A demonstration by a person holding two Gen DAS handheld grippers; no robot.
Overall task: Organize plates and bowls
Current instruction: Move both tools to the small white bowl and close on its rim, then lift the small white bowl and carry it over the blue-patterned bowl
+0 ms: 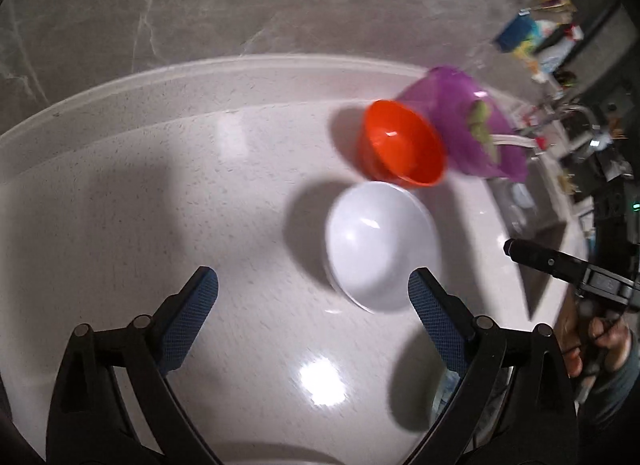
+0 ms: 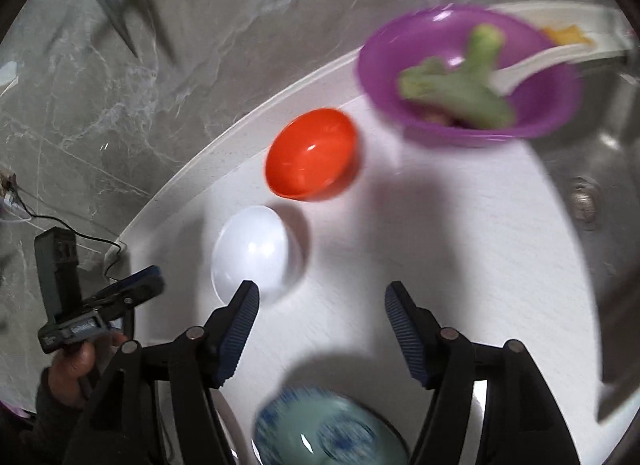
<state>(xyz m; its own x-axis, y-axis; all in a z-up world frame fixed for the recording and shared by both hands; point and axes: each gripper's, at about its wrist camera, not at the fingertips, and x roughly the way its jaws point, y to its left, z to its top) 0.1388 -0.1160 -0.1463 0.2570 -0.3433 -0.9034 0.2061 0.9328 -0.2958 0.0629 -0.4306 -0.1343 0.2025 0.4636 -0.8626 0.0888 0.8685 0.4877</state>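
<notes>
My left gripper (image 1: 314, 285) is open and empty above the white counter (image 1: 160, 205). A white bowl (image 1: 380, 245) lies just beyond its right finger. Behind it sit an orange bowl (image 1: 404, 145) and a purple bowl (image 1: 468, 125). My right gripper (image 2: 322, 297) is also open with nothing between its blue pads. In its view, the white bowl (image 2: 254, 251) is beside its left fingertip. The orange bowl (image 2: 312, 153) is farther off. The purple bowl (image 2: 468, 73) holds a green vegetable (image 2: 460, 85) and a white spoon (image 2: 532, 61). A blue-patterned bowl (image 2: 324, 425) lies under the gripper.
A steel sink (image 2: 580, 193) opens to the right of the counter. A white plate (image 2: 560, 21) with yellow food sits behind the purple bowl. Grey marble (image 2: 100, 105) lies past the counter's rounded edge. A hand (image 2: 76, 361) holds the other gripper at the left. Clutter fills shelves (image 1: 540, 37) far right.
</notes>
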